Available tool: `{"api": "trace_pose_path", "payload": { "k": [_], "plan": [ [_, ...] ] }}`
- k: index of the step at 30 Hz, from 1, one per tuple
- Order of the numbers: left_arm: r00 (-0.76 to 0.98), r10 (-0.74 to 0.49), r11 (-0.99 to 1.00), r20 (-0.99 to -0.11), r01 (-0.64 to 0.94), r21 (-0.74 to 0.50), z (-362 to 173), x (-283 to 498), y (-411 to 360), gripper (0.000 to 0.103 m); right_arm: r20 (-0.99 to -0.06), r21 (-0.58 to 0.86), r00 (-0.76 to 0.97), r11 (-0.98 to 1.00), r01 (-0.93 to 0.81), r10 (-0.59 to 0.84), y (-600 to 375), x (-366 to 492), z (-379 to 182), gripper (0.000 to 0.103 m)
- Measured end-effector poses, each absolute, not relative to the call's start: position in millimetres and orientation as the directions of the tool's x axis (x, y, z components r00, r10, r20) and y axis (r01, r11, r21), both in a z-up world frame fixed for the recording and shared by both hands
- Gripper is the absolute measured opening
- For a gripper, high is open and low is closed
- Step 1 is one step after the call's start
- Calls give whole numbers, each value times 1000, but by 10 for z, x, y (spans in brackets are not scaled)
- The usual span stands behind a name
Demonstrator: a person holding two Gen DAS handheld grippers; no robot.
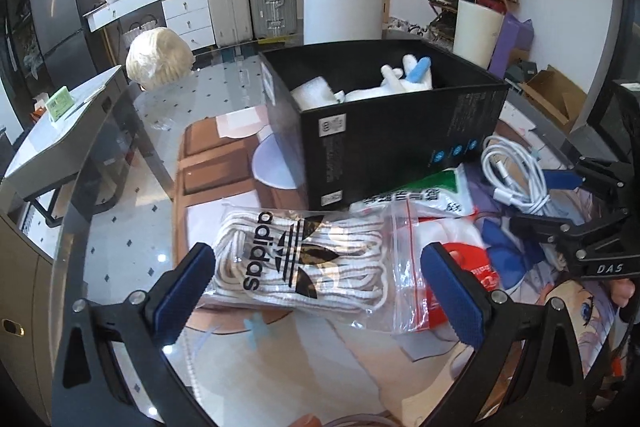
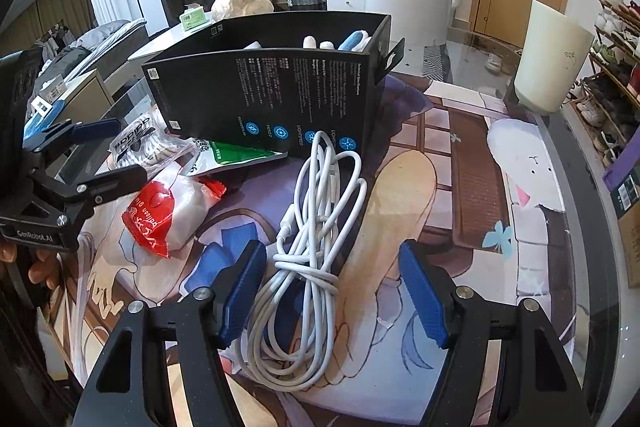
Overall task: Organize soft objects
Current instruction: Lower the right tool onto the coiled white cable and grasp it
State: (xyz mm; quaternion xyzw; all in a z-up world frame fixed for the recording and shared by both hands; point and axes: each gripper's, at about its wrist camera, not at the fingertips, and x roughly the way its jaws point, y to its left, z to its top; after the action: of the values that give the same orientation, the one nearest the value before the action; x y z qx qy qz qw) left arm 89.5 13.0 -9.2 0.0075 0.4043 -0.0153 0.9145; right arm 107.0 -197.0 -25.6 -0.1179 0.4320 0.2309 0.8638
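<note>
Laces in a clear zip bag [image 1: 304, 259] lie on the desk [image 1: 132, 227] in the left wrist view, between the two blue pads of the left claw [image 1: 320, 291]. The pads stand wide apart, one at each side of the bag, and neither presses on it; nothing is gripped. Beyond the bag sits a black box [image 1: 384, 131], open at the top, with white gloves [image 1: 392, 79] and a blue soft piece [image 1: 418, 71] inside. A green and white packet [image 1: 428, 195] leans at the box's foot, and a red and white packet [image 1: 476, 267] lies partly under the zip bag's right end. A coiled white cable [image 1: 516, 179] lies further right, near the black frame of the right claw [image 1: 560, 203]. A pale round bundle [image 1: 158, 59] rests at the desk's far left edge.

In the right wrist view the white cable [image 2: 316, 239] stretches from the box [image 2: 272, 95] toward the camera, its knotted coil lying between the blue pads of the right claw [image 2: 332, 295]. The pads are open, set apart on either side of the coil, and hold nothing; whether the left pad brushes the cable cannot be told. To the left lie the red and white packet [image 2: 168, 211], the green and white packet [image 2: 232, 155] and the bag of laces [image 2: 140, 143], with the left claw [image 2: 108, 151] above them. A cream bin [image 2: 552, 59] stands at the desk's far right.
</note>
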Motion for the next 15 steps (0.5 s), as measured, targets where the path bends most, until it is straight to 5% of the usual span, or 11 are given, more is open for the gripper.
{"api": "trace_pose_path", "payload": {
  "k": [15],
  "plan": [
    [642,47,994,-765,46,100,-104,950,288,103,-800,1,517,862,-506,304,-1968,1066,-252,70]
  ]
}}
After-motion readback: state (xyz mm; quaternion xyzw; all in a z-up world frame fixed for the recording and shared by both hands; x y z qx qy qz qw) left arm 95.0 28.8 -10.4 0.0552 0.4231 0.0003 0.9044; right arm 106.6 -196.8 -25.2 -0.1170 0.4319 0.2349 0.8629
